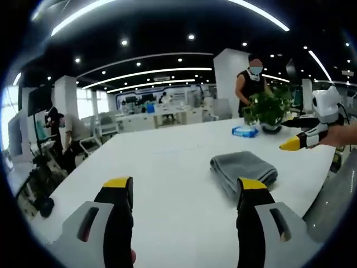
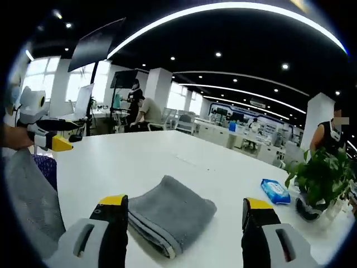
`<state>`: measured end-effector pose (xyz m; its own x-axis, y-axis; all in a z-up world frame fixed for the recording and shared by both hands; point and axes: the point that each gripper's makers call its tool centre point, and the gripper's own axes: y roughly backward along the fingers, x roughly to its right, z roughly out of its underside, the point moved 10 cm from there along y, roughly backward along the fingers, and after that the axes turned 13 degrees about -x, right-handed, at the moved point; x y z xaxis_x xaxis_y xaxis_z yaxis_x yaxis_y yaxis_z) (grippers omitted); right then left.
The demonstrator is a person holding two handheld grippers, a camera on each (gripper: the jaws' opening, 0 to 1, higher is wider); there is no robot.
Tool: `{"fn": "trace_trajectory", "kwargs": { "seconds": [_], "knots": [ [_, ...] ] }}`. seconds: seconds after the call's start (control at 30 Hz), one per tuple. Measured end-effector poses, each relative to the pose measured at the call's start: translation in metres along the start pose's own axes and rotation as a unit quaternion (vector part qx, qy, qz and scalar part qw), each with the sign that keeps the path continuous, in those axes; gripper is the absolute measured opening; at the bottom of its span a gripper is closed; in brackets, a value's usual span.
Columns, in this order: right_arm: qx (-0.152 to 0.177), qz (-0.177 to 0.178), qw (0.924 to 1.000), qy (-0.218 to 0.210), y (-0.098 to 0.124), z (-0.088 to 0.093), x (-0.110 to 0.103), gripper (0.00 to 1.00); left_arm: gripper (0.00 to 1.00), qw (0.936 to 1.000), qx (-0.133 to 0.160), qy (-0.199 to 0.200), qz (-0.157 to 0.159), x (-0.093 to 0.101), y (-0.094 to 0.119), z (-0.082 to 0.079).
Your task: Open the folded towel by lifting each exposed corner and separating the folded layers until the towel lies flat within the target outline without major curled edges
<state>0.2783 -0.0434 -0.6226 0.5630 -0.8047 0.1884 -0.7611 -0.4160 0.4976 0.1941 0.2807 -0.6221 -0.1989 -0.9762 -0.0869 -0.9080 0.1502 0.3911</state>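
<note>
Your left gripper hangs over the white table, jaws wide apart, nothing between them. Yellow tips, black fingers. The towel lies just past the right-hand jaw tip in the left gripper view: grey, still folded into a thick pad, layers stacked, rounded fold edge toward you. No jaw touches it.

Your right gripper also stands with jaws spread and empty. In the right gripper view the towel sits between the two jaws, closer to the left-hand one, its layered edge with a pale stripe facing the camera. Whether the left-hand jaw brushes the cloth I cannot tell; it looks just beside it.

Each gripper shows in the other's view: the right one comes in from the right edge of the left gripper view, held in your hand, yellow tip pointing toward the towel but well apart from it; the left one shows at the left edge of the right gripper view.

Further down the table: a blue wipes pack and a potted plant, near each other, well apart from the towel. A person stands behind the plant. Open office beyond, more people at desks.
</note>
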Motion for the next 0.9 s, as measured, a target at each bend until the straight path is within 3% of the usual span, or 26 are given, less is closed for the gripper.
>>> {"fn": "trace_trajectory", "kwargs": {
  "seconds": [0.13, 0.23, 0.47, 0.53, 0.63, 0.8, 0.9],
  "knots": [
    [-0.007, -0.022, 0.9997, 0.012, -0.016, -0.009, -0.013, 0.81, 0.73, 0.9992, -0.005, -0.037, -0.011, 0.003, -0.003, 0.001],
    [-0.012, -0.047, 0.9988, -0.001, -0.027, -0.013, -0.027, 0.78, 0.70, 0.9975, -0.019, -0.066, -0.012, 0.006, -0.004, 0.004],
    [-0.041, -0.079, 0.9960, 0.011, -0.060, -0.007, -0.061, 0.75, 0.66, 0.9971, -0.052, -0.055, -0.007, 0.004, -0.010, 0.010],
    [-0.048, -0.078, 0.9956, 0.022, -0.068, -0.003, -0.069, 0.72, 0.65, 0.9965, -0.055, -0.063, -0.007, 0.005, -0.011, 0.011],
    [-0.064, -0.079, 0.9948, 0.005, -0.082, 0.003, -0.078, 0.68, 0.63, 0.9954, -0.057, -0.077, -0.009, 0.005, -0.010, 0.011],
    [-0.081, -0.066, 0.9945, -0.002, -0.101, 0.014, -0.086, 0.63, 0.61, 0.9955, -0.058, -0.072, -0.016, 0.001, -0.010, 0.012],
    [-0.098, -0.073, 0.9924, -0.014, -0.109, 0.019, -0.090, 0.61, 0.61, 0.9921, -0.083, -0.085, -0.040, -0.005, -0.012, 0.017]
  ]
}}
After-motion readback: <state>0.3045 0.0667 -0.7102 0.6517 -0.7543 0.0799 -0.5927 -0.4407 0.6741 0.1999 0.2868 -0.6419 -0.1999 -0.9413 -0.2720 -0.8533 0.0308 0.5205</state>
